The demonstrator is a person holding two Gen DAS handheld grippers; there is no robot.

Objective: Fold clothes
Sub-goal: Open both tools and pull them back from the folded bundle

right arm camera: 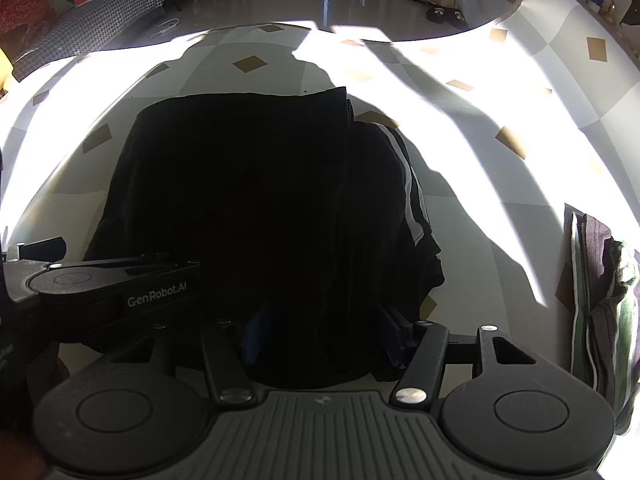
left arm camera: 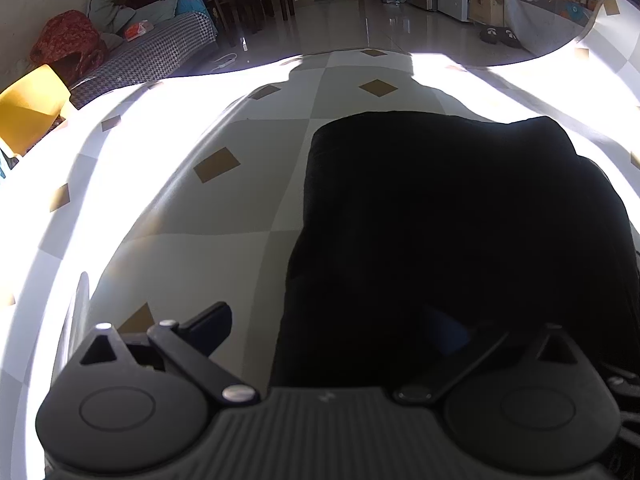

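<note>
left gripper [left arm camera: 336,332] jaws wide, right gripper [right arm camera: 324,336] half-closed

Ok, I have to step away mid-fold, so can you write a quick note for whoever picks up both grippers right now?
Left gripper: open, over the near edge of the black folded garment with white side stripes, gripping nothing.
Right gripper: jaws on either side of the garment's near edge; whether they pinch it is too dark to tell.
The garment lies folded on the white checked tablecloth with tan diamonds. A green and purple striped folded cloth sits to the right.
Left: finish or tidy the fold, then set it aside.
</note>
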